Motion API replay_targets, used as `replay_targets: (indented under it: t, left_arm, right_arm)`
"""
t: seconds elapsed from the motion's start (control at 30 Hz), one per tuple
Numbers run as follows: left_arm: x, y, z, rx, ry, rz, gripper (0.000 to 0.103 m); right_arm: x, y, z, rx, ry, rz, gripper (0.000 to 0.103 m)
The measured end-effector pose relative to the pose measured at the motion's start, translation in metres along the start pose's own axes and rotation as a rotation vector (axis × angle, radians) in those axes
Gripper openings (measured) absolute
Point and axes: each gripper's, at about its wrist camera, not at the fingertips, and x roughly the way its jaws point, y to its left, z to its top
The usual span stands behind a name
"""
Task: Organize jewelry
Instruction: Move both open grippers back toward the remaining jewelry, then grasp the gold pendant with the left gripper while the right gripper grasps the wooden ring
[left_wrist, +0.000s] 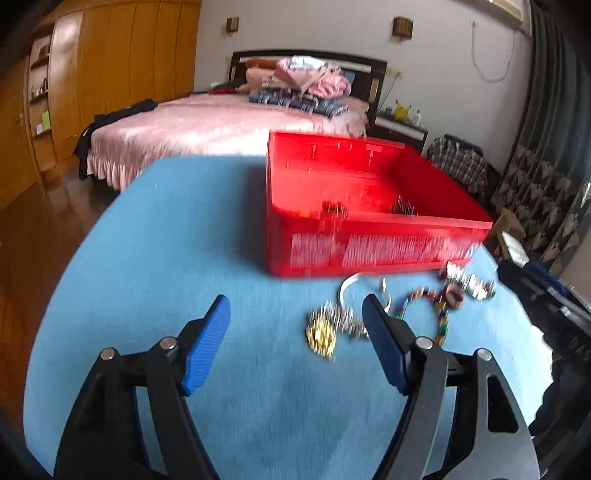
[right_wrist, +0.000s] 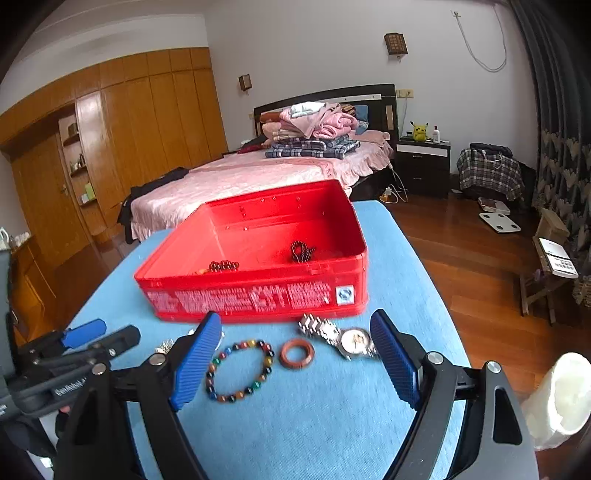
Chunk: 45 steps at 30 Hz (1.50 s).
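Observation:
A red box (right_wrist: 258, 295) stands open on the blue-covered table (right_wrist: 314, 424), with two dark bead bracelets (right_wrist: 303, 251) inside. In front of it lie a colourful bead bracelet (right_wrist: 240, 371), a brown ring (right_wrist: 296, 353) and a silver watch (right_wrist: 351, 339). My right gripper (right_wrist: 295, 317) is open above them, the bracelet and ring lying between its fingers, untouched. My left gripper (left_wrist: 295, 301) is open over bare cloth. A gold piece (left_wrist: 320, 336) and a silver bangle (left_wrist: 351, 291) lie just inside its right finger. The red box (left_wrist: 369, 243) is ahead of it.
The table edge drops to a wooden floor (right_wrist: 461, 258) on the right. A pink bed (right_wrist: 258, 173) stands behind the table. A white soft object (right_wrist: 557, 395) shows at the lower right. In the right wrist view, the left gripper (right_wrist: 107, 332) sits close on the left.

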Motion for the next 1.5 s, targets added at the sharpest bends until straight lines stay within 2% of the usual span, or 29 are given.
replay_targets:
  t: [0.27, 0.53, 0.63, 0.7, 0.87, 1.07, 1.17, 1.27, 1.43, 1.5]
  left_arm:
    - [0.021, 0.003, -0.018, -0.01, 0.112, 0.037, 0.056]
    - [0.027, 0.004, -0.01, -0.031, 0.127, 0.015, 0.053]
    - [0.029, 0.0, -0.012, -0.012, 0.131, 0.029, 0.053]
    - [0.029, -0.003, -0.013, -0.002, 0.134, 0.037, 0.048]
    - [0.03, -0.007, -0.011, 0.02, 0.137, 0.035, 0.018]
    - [0.027, 0.002, -0.011, -0.04, 0.126, -0.022, 0.018]
    - [0.02, 0.007, -0.012, -0.057, 0.096, -0.011, 0.018]
    - [0.013, 0.009, -0.01, -0.066, 0.074, -0.012, 0.018]
    - [0.005, 0.003, -0.004, -0.051, 0.045, -0.028, 0.018]
    - [0.006, 0.0, -0.004, -0.05, 0.044, -0.033, 0.018]
  right_arm:
    - [0.0, 0.0, -0.02, 0.012, 0.034, 0.0, 0.081]
    - [-0.001, -0.001, -0.02, 0.017, 0.031, 0.007, 0.081]
    - [0.001, -0.001, -0.021, 0.023, 0.039, 0.009, 0.081]
    - [0.001, -0.001, -0.02, 0.025, 0.039, 0.01, 0.081]
    - [0.001, -0.001, -0.019, 0.027, 0.04, 0.011, 0.081]
    - [0.003, 0.001, -0.018, 0.02, 0.06, 0.021, 0.081]
    - [0.006, 0.001, -0.018, 0.014, 0.077, 0.032, 0.081]
    - [0.011, 0.002, -0.018, 0.014, 0.103, 0.031, 0.073]
    - [0.024, 0.001, -0.019, 0.027, 0.157, 0.044, 0.051]
    - [0.029, 0.001, -0.019, 0.031, 0.182, 0.048, 0.046]
